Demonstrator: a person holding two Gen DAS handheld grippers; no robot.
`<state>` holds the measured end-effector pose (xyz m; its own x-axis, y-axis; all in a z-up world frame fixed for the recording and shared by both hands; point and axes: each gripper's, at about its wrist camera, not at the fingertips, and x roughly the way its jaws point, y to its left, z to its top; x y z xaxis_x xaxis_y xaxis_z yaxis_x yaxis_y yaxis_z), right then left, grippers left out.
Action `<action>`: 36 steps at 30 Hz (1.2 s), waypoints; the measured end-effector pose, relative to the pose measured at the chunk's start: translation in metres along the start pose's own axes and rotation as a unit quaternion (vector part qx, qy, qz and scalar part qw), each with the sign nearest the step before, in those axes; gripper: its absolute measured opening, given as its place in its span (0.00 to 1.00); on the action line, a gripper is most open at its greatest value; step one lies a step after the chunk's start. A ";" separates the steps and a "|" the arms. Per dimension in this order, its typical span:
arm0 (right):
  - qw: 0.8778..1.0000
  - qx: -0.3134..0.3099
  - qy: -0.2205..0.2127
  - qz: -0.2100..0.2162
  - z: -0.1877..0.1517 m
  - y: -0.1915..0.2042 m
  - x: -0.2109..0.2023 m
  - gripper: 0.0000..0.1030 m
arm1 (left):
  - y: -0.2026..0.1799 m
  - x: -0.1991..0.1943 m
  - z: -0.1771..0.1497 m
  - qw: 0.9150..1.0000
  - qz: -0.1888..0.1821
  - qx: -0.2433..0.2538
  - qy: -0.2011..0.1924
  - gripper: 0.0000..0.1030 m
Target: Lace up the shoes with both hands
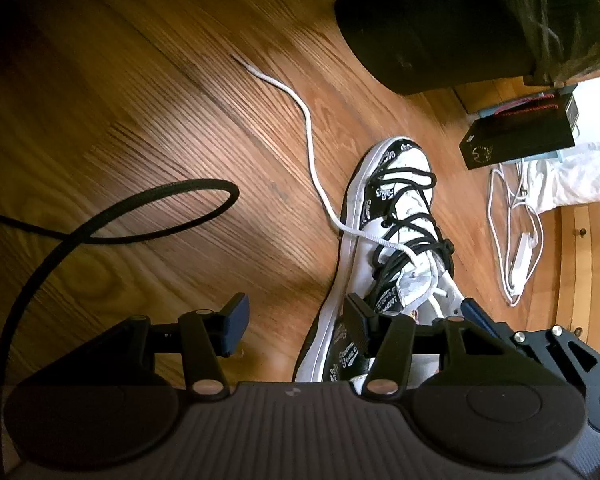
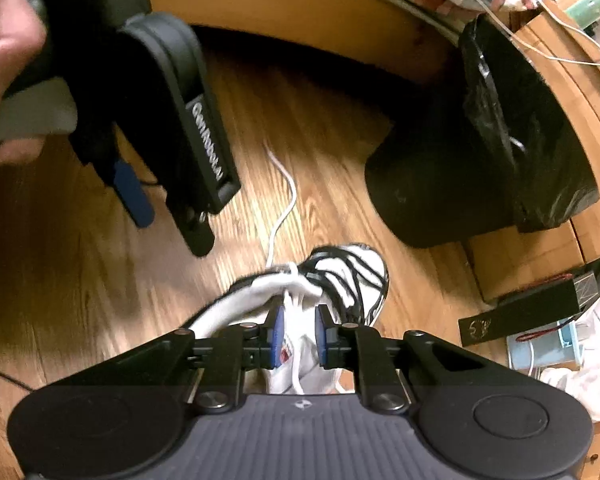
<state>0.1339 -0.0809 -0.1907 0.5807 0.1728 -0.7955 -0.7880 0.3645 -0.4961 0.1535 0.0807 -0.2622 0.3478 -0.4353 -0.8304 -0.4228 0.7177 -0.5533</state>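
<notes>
Shoe on a wooden floor, framed by two hand-held grippers.

The black-and-white shoe [image 1: 396,216] is seen lying on the wooden floor [image 1: 160,128], laced with black laces [image 1: 410,200]. A white lace [image 1: 308,132] is trailed from its eyelets away across the boards. The left gripper [image 1: 296,326] is held open just beside the shoe's side, with nothing between its pads. The right gripper [image 2: 300,336] is held over the shoe's collar, its jaws parted narrowly; white lace strands are seen between the pads, but whether they are pinched cannot be told. A black bin [image 2: 480,152] is stood beyond the shoe's toe.
</notes>
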 end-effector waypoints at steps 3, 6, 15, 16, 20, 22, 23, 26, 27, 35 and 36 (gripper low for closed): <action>1.000 -0.011 0.017 -0.002 -0.002 0.004 0.007 0.17 | 0.000 0.001 0.000 1.000 0.002 0.000 0.001 0.54; 1.000 -0.011 0.025 -0.008 -0.002 0.006 0.012 0.17 | 0.001 0.000 0.000 1.000 0.002 0.000 0.000 0.54; 0.999 0.007 0.034 0.004 0.001 0.001 0.021 0.05 | 0.001 -0.001 0.001 1.000 0.001 -0.001 -0.001 0.54; 0.999 0.012 0.033 0.006 0.001 0.000 0.021 0.05 | 0.001 -0.001 0.001 1.000 0.002 0.000 -0.001 0.54; 0.999 0.017 0.036 0.009 0.004 0.000 0.023 0.05 | 0.001 -0.001 0.000 1.000 0.002 0.000 0.000 0.54; 0.999 0.013 0.037 0.012 0.006 0.001 0.025 0.05 | 0.001 -0.001 0.000 1.000 0.000 0.001 0.001 0.54; 0.999 0.011 0.037 0.013 0.007 0.002 0.025 0.05 | 0.001 -0.001 0.000 1.000 0.000 0.001 0.000 0.54; 0.999 0.008 0.036 0.013 0.010 0.004 0.027 0.05 | 0.002 -0.001 0.001 1.000 -0.002 -0.003 0.000 0.54; 0.999 0.008 0.036 0.012 0.011 0.004 0.028 0.05 | 0.002 -0.001 0.001 1.000 -0.003 -0.003 0.000 0.54; 0.999 0.009 0.038 0.015 0.014 0.004 0.031 0.05 | 0.001 0.000 0.000 1.000 -0.013 -0.005 0.000 0.54; 0.999 0.009 0.038 0.015 0.014 0.004 0.031 0.05 | 0.001 0.000 0.001 1.000 -0.014 -0.005 0.000 0.54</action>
<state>0.1517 -0.0613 -0.2128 0.5388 0.1153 -0.8345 -0.8012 0.3762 -0.4654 0.1534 0.0818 -0.2622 0.3602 -0.4552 -0.8143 -0.4206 0.6999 -0.5772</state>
